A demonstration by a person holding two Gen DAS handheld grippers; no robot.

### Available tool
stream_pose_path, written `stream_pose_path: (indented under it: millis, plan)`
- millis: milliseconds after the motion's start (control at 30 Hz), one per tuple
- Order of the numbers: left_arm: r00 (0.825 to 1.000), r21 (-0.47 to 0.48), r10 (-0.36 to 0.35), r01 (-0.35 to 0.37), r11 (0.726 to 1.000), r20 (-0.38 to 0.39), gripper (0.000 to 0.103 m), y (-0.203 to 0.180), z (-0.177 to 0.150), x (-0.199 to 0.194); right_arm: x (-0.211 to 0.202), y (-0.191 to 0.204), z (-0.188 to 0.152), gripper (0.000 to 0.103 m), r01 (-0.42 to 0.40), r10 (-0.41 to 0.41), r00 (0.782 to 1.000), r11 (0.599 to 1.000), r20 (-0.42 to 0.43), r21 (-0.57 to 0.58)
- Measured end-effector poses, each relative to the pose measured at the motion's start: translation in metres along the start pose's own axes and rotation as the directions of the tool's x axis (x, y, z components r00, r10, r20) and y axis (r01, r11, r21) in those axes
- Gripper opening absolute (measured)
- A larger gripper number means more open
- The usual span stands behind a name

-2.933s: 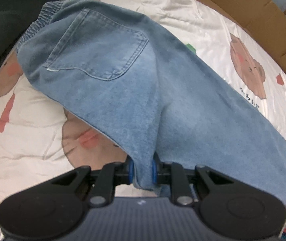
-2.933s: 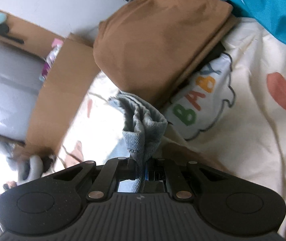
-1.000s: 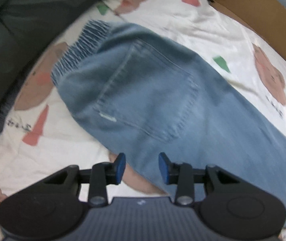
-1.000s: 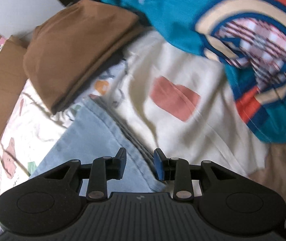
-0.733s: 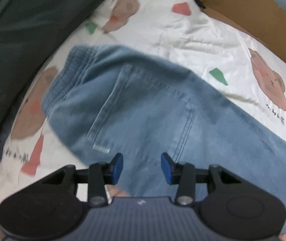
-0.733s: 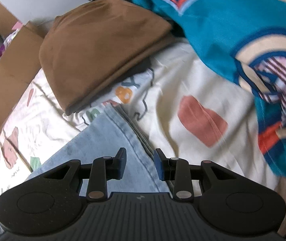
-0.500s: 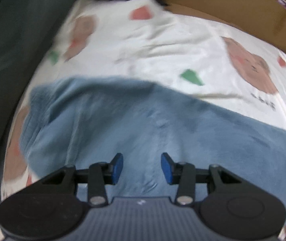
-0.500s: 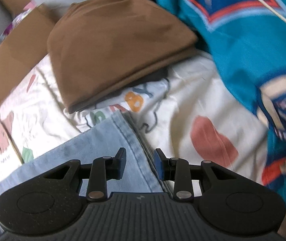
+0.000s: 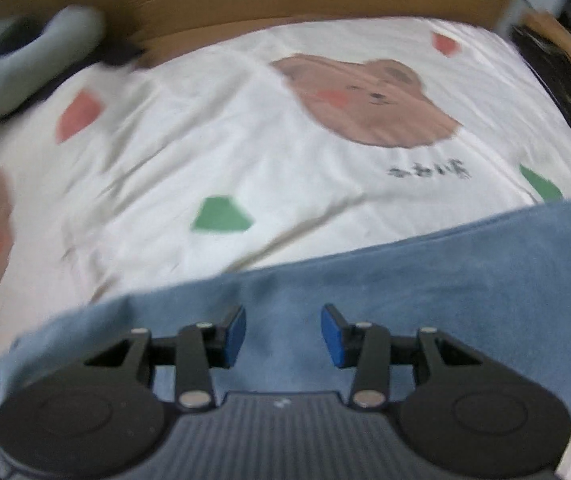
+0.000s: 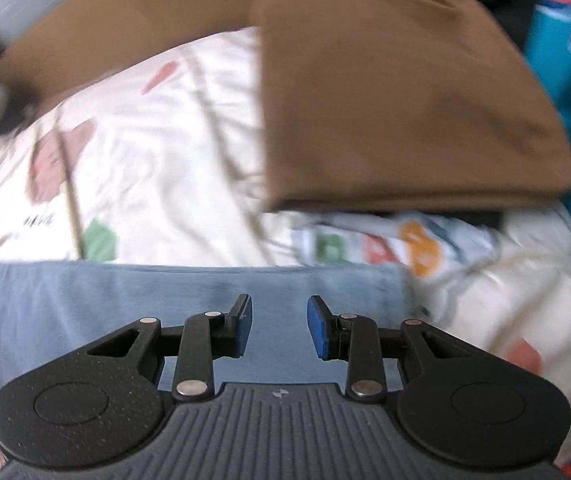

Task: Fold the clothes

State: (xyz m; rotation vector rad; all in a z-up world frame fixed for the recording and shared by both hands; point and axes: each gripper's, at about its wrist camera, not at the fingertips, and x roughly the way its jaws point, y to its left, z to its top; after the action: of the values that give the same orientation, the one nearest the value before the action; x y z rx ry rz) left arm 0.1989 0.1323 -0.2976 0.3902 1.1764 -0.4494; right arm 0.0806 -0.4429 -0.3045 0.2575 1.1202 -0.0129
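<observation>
my left gripper (image 9: 283,330) & right gripper (image 10: 279,326) hover over the jeans (image 9: 425,280) w/ jaws apart, gripping nothing. jeans lie flat across the near part of the bear-print sheet (image 9: 245,140); folded brown garment (image 10: 397,92) sits toward its far edge.

Black left gripper (image 9: 283,330), blue pads, seemingly silver screws; right gripper (image 10: 279,330) alike
</observation>
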Motion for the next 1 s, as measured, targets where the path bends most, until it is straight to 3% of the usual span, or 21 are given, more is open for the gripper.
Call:
stream_pose_path:
  millis: [133,333,667,767,833,1000]
  plan:
    - [1.000,0.151,-0.015,0.016,0.988,-0.009,0.044,-0.020,0.012,0.021,0.016,0.036,0.013,0.033,-0.067,0.062,0.997,0.989,-0.040,-0.134]
    - [1.000,0.351,-0.029,0.029,0.936,-0.005,0.044,-0.031,0.023,0.048,0.045,0.085,0.029,0.033,-0.175,0.143,0.982,0.929,-0.121,-0.327]
    - [0.980,0.485,-0.192,0.189,0.854,-0.043,0.044,-0.053,0.036,0.059,0.079,0.148,0.059,0.033,-0.348,0.243,0.936,0.733,-0.253,-0.585]
    - [0.977,0.496,-0.203,0.205,0.844,-0.059,0.043,-0.059,0.041,0.062,0.082,0.163,0.063,0.033,-0.391,0.288,0.920,0.668,-0.265,-0.633]
    - [0.976,0.504,-0.206,0.216,0.836,-0.076,0.039,-0.063,0.044,0.065,0.088,0.173,0.065,0.033,-0.445,0.330,0.895,0.612,-0.300,-0.653]
    - [0.971,0.546,-0.206,0.240,0.803,-0.123,0.036,-0.068,0.045,0.071,0.110,0.188,0.063,0.033,-0.504,0.357,0.863,0.561,-0.357,-0.657]
